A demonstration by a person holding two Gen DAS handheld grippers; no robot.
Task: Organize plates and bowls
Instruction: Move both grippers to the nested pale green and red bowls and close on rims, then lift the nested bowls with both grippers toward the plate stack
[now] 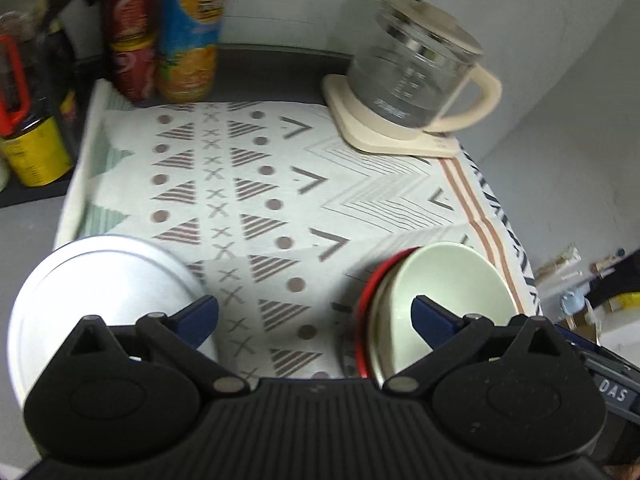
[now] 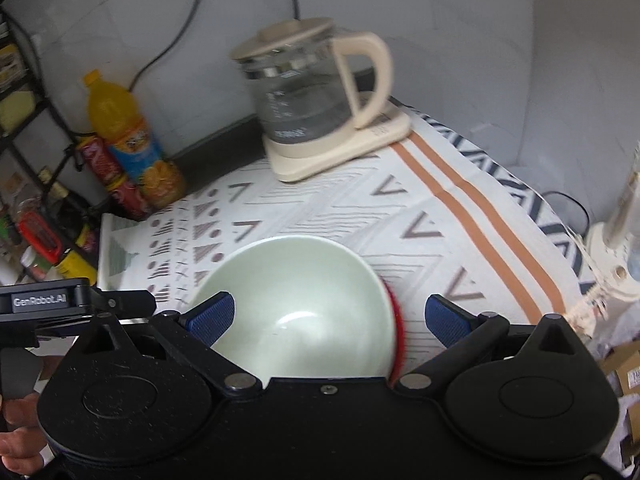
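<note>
Where tool (image 2: 327, 318) hides bowl (image 2: 296, 296), rim cut off

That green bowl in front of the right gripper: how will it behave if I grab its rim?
The green bowl looks glazed and shiny, so its rim is probably slippery between the pads. It seems rigid, likely ceramic, so fairly heavy and chippable. It sits nested in a red bowl; lifting may drag or rattle that one. The right gripper stands open around it.

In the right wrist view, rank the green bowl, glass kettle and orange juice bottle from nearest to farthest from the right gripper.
1. Green bowl: directly between the open right gripper fingers.
2. Glass kettle: ahead, on its base at the cloth's far edge.
3. Orange juice bottle: far left, by the wall.
</note>
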